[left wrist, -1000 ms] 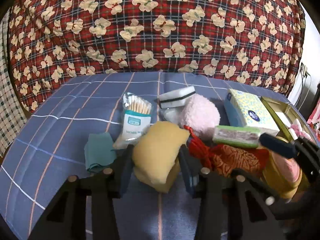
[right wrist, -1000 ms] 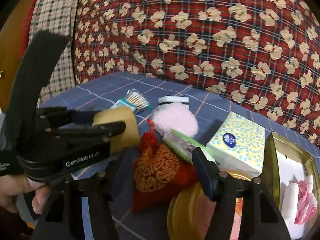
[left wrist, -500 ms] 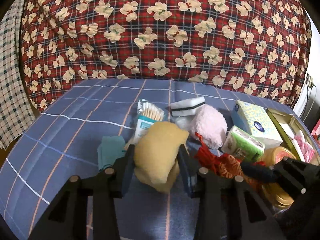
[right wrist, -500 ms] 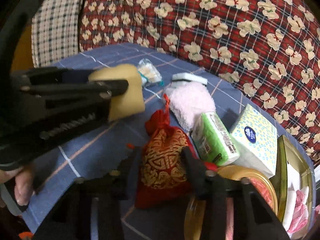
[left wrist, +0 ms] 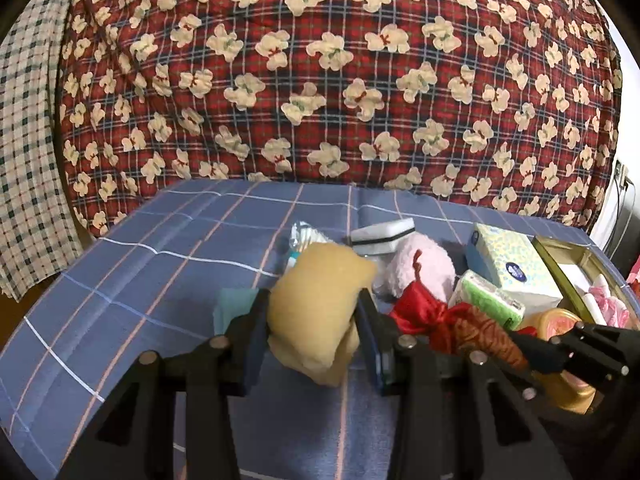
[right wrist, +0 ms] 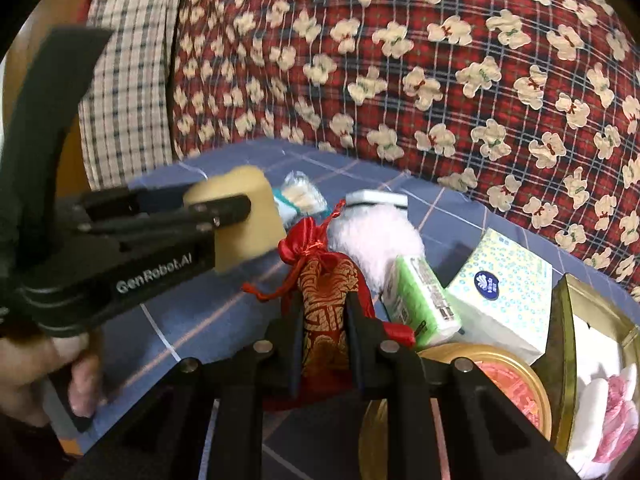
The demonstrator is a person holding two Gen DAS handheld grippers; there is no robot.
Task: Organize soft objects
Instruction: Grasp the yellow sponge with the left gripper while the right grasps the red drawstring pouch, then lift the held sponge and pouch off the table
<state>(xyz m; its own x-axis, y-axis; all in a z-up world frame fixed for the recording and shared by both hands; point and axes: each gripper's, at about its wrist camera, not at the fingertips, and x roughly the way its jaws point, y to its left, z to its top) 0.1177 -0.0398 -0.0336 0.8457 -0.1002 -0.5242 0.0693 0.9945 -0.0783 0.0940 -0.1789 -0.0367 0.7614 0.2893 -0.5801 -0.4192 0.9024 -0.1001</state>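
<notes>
A yellow sponge (left wrist: 320, 292) is squeezed between the pads of my left gripper (left wrist: 314, 320), just above the blue checked bedsheet (left wrist: 160, 280). The right wrist view has the same sponge (right wrist: 252, 220) and left gripper (right wrist: 224, 212) at the left, held by a hand (right wrist: 40, 372). A red pouch with gold embroidery (right wrist: 324, 280) stands bunched upright between the fingers of my right gripper (right wrist: 325, 320). Those jaws are closing and their pads press on its sides. In the left wrist view the pouch (left wrist: 424, 312) lies to the right of the sponge.
Behind the pouch lie a pink fluffy puff (right wrist: 372, 236), a white sponge with a black stripe (right wrist: 376, 199) and a pack of cotton swabs (right wrist: 300, 196). At the right are a green tissue pack (right wrist: 420, 300), a tissue box (right wrist: 504, 292), a round tin (right wrist: 508, 376) and a gold tin (right wrist: 564, 320). A teal cloth (left wrist: 232, 304) lies left of the sponge.
My right gripper's jaws have closed from wide apart onto the red pouch, bunching it upright. The left gripper still holds the yellow sponge in much the same place.
</notes>
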